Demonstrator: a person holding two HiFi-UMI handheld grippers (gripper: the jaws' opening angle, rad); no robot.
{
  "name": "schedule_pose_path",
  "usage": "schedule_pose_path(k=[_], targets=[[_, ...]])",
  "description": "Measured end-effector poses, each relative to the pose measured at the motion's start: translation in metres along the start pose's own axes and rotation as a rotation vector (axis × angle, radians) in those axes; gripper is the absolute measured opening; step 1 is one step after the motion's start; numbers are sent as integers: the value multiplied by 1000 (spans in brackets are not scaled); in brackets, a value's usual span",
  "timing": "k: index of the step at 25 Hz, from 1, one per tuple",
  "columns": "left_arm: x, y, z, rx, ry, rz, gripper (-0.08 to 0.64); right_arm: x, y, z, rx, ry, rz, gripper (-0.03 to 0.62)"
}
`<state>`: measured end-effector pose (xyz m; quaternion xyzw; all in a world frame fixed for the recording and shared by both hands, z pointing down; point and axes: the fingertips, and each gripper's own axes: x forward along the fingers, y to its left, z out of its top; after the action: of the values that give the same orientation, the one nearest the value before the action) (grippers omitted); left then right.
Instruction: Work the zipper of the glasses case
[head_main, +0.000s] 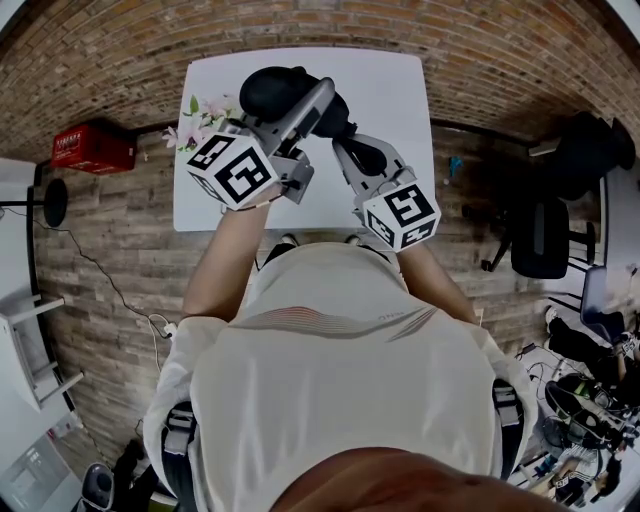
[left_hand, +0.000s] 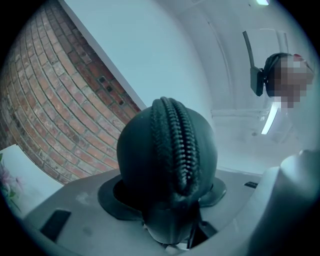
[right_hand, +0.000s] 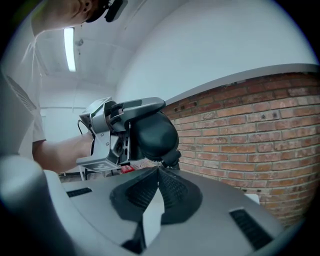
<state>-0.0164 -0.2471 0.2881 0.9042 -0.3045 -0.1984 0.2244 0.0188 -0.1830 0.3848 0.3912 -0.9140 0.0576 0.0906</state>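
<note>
The black oval glasses case (head_main: 278, 90) is held up above the white table (head_main: 400, 85), with my left gripper (head_main: 305, 105) shut on it. In the left gripper view the case (left_hand: 145, 150) fills the space between the jaws, and its zipper (left_hand: 177, 145) runs down the middle, facing the camera. My right gripper (head_main: 345, 140) meets the case from the right. In the right gripper view the right gripper (right_hand: 159, 170) has its tips pressed together on the small zipper pull (right_hand: 171, 159) at the lower end of the case (right_hand: 152, 135). The left gripper (right_hand: 107, 135) holds the case from behind.
A flower picture (head_main: 205, 112) lies at the table's left edge. A red box (head_main: 92, 148) sits on the brick-patterned floor to the left. An office chair (head_main: 545, 235) and cluttered gear stand to the right. A person (left_hand: 295, 75) with a headset stands in the background.
</note>
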Motion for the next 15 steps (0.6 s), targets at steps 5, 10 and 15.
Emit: schedule_pose_path(k=[5,10,15], targets=[[-3,0,-5,-22,21,-16,256,-3,-7,-3,-73,15,-42,54],[-7,-2,-18,-73,89,-59,256,-11,-16,-1,-136,11,-81,54],[-12,-4,-21,-111,128,-102,256,-14,-11,5,-241,13,-82,54]])
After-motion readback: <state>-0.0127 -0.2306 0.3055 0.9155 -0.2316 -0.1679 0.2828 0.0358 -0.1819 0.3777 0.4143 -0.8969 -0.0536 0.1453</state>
